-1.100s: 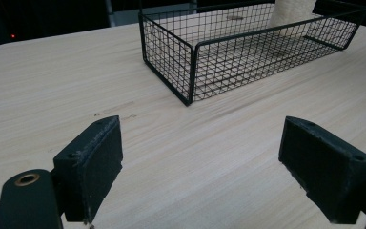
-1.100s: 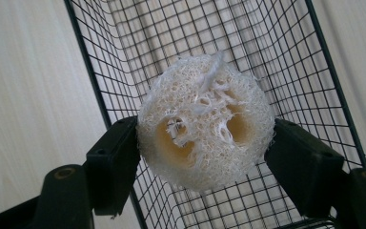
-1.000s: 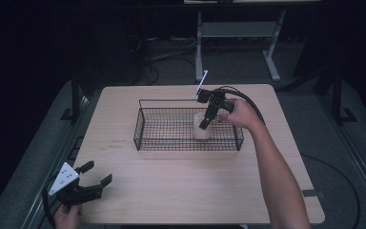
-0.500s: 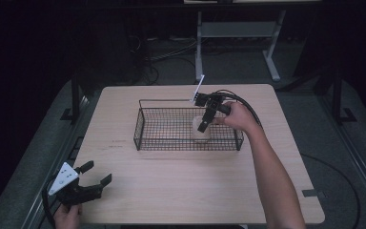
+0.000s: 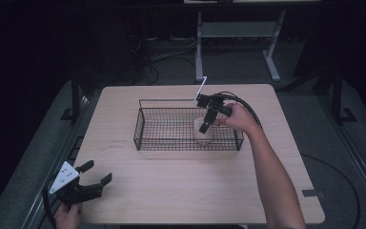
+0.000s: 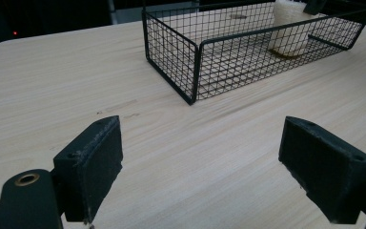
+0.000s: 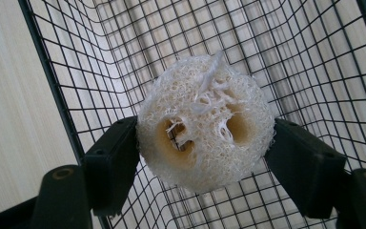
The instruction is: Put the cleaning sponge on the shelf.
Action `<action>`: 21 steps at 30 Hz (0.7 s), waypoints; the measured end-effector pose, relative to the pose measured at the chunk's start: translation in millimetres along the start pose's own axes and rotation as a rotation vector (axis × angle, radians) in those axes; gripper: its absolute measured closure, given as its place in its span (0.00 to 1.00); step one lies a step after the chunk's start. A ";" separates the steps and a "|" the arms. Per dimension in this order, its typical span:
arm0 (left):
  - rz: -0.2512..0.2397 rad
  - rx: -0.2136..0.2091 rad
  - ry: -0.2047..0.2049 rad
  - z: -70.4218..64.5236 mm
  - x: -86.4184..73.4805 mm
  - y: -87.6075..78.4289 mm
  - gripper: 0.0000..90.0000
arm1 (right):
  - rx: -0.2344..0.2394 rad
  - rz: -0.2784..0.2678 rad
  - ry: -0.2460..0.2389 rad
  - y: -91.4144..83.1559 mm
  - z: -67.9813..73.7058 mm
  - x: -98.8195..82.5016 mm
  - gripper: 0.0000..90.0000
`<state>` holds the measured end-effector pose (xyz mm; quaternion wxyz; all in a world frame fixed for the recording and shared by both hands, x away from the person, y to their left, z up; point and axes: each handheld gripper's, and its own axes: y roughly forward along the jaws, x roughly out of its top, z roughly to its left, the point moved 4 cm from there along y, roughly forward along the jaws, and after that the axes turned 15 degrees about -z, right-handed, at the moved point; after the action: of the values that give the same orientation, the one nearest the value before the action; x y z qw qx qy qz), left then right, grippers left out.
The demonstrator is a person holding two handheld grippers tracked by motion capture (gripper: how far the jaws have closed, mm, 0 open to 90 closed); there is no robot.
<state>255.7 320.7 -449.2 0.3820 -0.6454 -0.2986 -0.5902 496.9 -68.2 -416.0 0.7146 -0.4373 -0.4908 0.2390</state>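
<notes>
The right gripper [image 7: 202,143] clamps a loofah [image 7: 205,121] between its fingers, low inside the wire basket [image 5: 143,131], so the placing step looks nearly done; next comes parting the fingers and lifting clear. The left gripper [image 6: 202,167] rests spread wide, holding nothing

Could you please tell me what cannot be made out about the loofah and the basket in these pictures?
- Loofah underside: right gripper view, hidden by its own body.
- Whether it rests on the basket floor: high view, too small.
- Loofah top: left gripper view, cut by the upper edge.
- Right hand-held gripper grip: jaws flank it; pressure unclear.
</notes>
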 end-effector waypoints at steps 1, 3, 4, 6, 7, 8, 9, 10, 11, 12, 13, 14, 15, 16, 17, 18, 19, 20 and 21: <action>0.000 0.000 0.000 0.0 0.0 0.0 0.16 | 0.000 0.000 0.000 0.0 0.0 0.0 0.30; 0.002 0.000 -0.001 0.7 -0.2 0.7 0.16 | 0.004 -0.006 0.002 0.1 -0.6 -0.3 0.30; 0.003 -0.002 0.001 0.5 -0.1 1.1 0.16 | 0.001 -0.003 -0.004 0.8 -0.8 -0.8 0.30; 0.003 -0.004 0.004 -0.5 0.1 1.4 0.16 | 0.002 0.003 -0.003 2.0 -0.6 -1.6 0.30; 0.003 -0.005 0.004 -0.8 0.1 1.6 0.16 | 0.003 0.004 -0.005 2.2 -0.5 -1.6 0.29; 0.004 -0.006 0.006 -0.8 0.1 1.6 0.16 | 0.003 0.002 -0.004 2.4 -0.5 -1.4 0.29; 0.004 -0.007 0.007 -0.8 0.0 1.7 0.16 | 0.006 0.002 0.000 2.4 -0.3 -1.0 0.29; 0.005 -0.007 0.007 -0.7 -0.2 1.7 0.16 | 0.003 0.003 -0.003 2.2 -0.3 -0.7 0.28; 0.005 -0.007 0.007 -0.7 -0.2 1.7 0.16 | 0.003 0.003 -0.003 2.2 -0.3 -0.7 0.28; 0.005 -0.005 0.007 -0.3 -0.1 0.8 0.16 | 0.002 -0.001 0.001 1.2 0.1 -0.3 0.26; 0.005 -0.005 0.007 -0.3 -0.1 0.8 0.16 | 0.002 -0.001 0.001 1.2 0.1 -0.3 0.26; 0.002 -0.005 0.006 -0.1 0.2 0.4 0.16 | -0.001 -0.002 0.000 0.3 0.2 -0.2 0.25; 0.002 -0.004 0.006 0.2 0.2 0.2 0.16 | -0.009 -0.003 0.002 -1.6 0.6 0.0 0.24; 0.001 -0.003 0.002 0.2 0.2 0.2 0.16 | -0.009 -0.007 0.001 -2.8 0.8 0.0 0.24; 0.001 -0.004 0.001 0.2 0.1 0.3 0.16 | -0.006 -0.011 0.001 -4.7 1.8 0.1 0.24; 0.003 -0.006 0.005 -0.3 0.2 0.6 0.16 | -0.014 -0.015 -0.001 -9.1 2.8 -0.1 0.24; 0.003 -0.006 0.005 -0.3 0.2 0.6 0.16 | -0.016 -0.019 0.001 -11.9 3.0 -0.2 0.23; 0.002 -0.006 0.009 -0.8 0.3 0.7 0.16 | -0.019 -0.028 0.003 -15.0 3.0 -0.2 0.23; 0.003 -0.006 0.009 -0.9 0.3 0.8 0.16 | -0.017 -0.036 0.004 -18.1 3.2 -0.4 0.23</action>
<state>256.0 319.5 -449.1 0.3822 -0.6443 -0.2940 -0.5935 492.3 -76.4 -400.1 0.7160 -0.4349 -0.4994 0.2210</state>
